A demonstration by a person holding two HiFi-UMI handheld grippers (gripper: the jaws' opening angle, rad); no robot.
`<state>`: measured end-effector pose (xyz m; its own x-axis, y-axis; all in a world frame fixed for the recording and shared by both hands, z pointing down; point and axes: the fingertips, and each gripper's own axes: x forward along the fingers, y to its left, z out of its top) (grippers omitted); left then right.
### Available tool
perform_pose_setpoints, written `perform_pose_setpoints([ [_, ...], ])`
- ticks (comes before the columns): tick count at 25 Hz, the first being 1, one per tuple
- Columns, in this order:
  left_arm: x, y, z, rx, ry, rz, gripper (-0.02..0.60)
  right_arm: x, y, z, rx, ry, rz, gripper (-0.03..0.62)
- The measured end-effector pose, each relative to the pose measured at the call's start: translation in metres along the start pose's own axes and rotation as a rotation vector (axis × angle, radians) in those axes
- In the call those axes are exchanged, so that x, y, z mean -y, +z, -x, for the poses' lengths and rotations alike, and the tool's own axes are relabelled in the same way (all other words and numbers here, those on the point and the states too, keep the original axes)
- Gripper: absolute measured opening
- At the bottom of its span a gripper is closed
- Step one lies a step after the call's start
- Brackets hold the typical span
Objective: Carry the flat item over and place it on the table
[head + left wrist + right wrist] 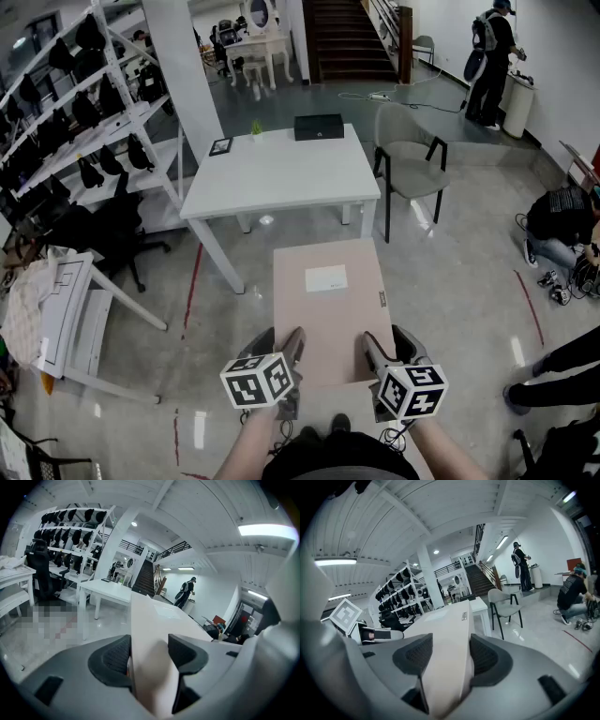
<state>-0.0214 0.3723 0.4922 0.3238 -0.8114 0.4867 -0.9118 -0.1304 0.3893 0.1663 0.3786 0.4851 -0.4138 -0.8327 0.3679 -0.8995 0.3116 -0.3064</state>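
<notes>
Head view: a flat beige box (323,319) is held level above the floor, short of the white table (281,178), its near edge pinched in the jaws of the left gripper (278,343) and right gripper (389,345).

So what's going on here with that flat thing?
A person holds a flat box in the air with two tongs: the left tongs clamp its left edge, the right tongs its right edge. The white table stands ahead, and the box is not on it yet.
</notes>
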Motion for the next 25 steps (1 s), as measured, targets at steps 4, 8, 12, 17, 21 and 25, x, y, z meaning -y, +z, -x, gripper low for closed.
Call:
perform_pose_setpoints([
  [4,0.001,0.002,-0.005,-0.009,-0.008,0.008,0.247,0.003,0.002,-0.003,-0.005,-0.007,-0.008,0.249],
  [8,0.003,0.002,-0.011,-0.009,-0.014,0.009,0.247,0.009,0.002,-0.006,0.008,-0.020,-0.014,0.250],
  [12,0.001,0.006,-0.014,-0.006,-0.008,0.004,0.247,0.009,0.003,-0.011,0.010,-0.008,-0.029,0.250],
  [17,-0.001,0.010,-0.016,0.001,0.000,0.008,0.247,0.009,0.006,-0.017,0.006,0.001,-0.023,0.250],
  [21,-0.002,0.016,-0.020,0.007,0.004,0.004,0.247,0.010,0.010,-0.024,0.007,0.006,-0.027,0.249],
  [25,-0.007,0.024,-0.034,0.004,0.002,0.000,0.247,0.013,0.015,-0.039,0.007,0.002,-0.029,0.249],
])
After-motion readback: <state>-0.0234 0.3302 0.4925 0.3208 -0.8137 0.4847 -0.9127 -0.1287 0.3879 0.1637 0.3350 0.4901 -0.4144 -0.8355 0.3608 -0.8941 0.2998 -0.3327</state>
